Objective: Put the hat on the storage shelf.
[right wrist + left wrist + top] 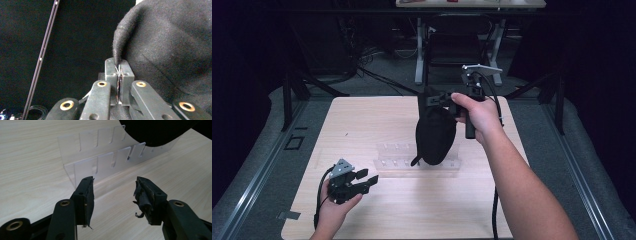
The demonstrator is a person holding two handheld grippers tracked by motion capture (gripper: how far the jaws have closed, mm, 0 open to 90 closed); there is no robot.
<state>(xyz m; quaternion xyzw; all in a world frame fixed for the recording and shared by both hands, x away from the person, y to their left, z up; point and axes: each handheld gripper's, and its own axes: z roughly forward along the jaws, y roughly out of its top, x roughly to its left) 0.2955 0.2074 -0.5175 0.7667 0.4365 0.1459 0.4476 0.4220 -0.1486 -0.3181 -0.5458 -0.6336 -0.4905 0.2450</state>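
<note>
A black felt cap [434, 135] hangs above the middle of the table, its lower end just over a clear acrylic slotted rack [394, 162]. My right gripper [432, 99] is shut on the cap's upper edge; in the right gripper view the jaws [119, 63] pinch the fabric rim [170, 45] tight. My left gripper [368, 179] is near the front left of the table, open and holding nothing. In the left gripper view its jaws [113, 180] point at the rack [100, 162], with the cap's underside [155, 130] at the top right.
The light wooden table [362, 120] has bare surface to the left of the rack and in front of it. A dark chair [457, 47] and white desk legs [418, 55] stand beyond the far edge. Metal rails [257, 170] run along both sides.
</note>
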